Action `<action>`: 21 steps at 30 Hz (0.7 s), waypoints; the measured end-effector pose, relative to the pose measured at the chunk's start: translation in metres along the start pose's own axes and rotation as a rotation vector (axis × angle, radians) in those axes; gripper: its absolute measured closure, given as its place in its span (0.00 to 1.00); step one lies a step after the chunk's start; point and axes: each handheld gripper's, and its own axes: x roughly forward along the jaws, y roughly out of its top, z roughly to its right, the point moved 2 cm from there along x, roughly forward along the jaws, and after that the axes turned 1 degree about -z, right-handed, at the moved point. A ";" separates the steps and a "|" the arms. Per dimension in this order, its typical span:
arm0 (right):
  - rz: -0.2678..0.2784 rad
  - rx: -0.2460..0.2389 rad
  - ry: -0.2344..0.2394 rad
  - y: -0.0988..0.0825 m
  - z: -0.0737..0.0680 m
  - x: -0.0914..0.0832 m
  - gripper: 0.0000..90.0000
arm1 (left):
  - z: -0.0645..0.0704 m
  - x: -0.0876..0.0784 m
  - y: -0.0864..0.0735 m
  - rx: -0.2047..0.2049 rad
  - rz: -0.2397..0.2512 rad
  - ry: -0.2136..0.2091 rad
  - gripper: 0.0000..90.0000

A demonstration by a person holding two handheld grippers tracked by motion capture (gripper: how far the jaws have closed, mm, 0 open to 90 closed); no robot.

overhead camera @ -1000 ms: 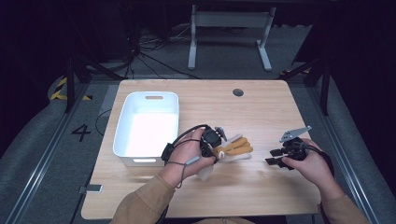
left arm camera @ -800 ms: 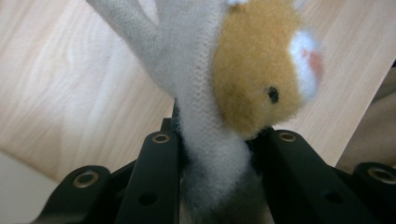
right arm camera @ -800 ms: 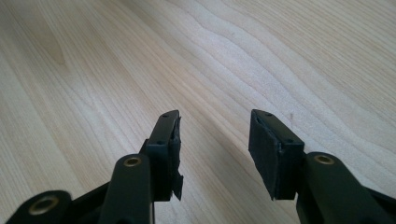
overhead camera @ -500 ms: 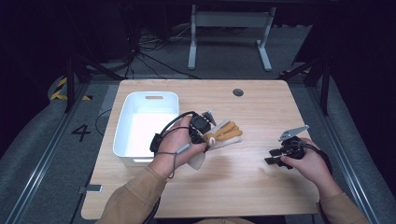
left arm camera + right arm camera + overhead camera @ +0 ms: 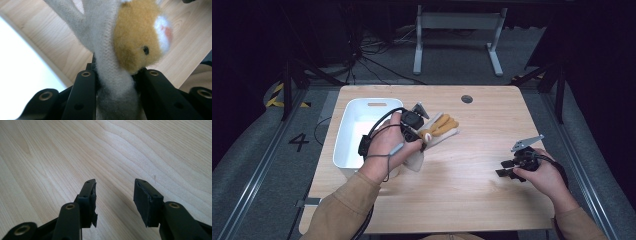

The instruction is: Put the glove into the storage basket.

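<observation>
A cream and orange-brown fuzzy glove (image 5: 439, 129) hangs lifted above the table beside the white bin (image 5: 349, 142). My left gripper (image 5: 418, 131) is shut on its cream cuff. In the left gripper view the glove (image 5: 117, 50) fills the space between the two black jaws, with the orange pile and a small animal face on its right side. At the table's right, my right gripper (image 5: 506, 167) rests low over bare wood, open, with nothing between its fingers (image 5: 87, 197).
The wooden table (image 5: 472, 200) has a round cable hole (image 5: 467, 99) near its far edge. The white bin's bright wall (image 5: 22, 72) lies just left of the held glove. Black metal frames and a grey floor surround the table.
My left gripper has carried the glove up and leftward, toward the white bin's right rim. The right gripper has stayed almost still at the table's right side.
</observation>
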 end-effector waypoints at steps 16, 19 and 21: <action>0.002 -0.026 0.033 0.017 0.001 0.007 0.60 | -0.026 -0.027 -0.005 -0.104 0.012 0.086 0.82; 0.003 -0.037 0.039 0.022 0.000 0.009 0.60 | -0.032 -0.031 -0.007 -0.128 0.020 0.086 0.82; 0.003 -0.042 0.045 0.025 -0.001 0.011 0.60 | -0.036 -0.034 -0.009 -0.146 0.026 0.093 0.82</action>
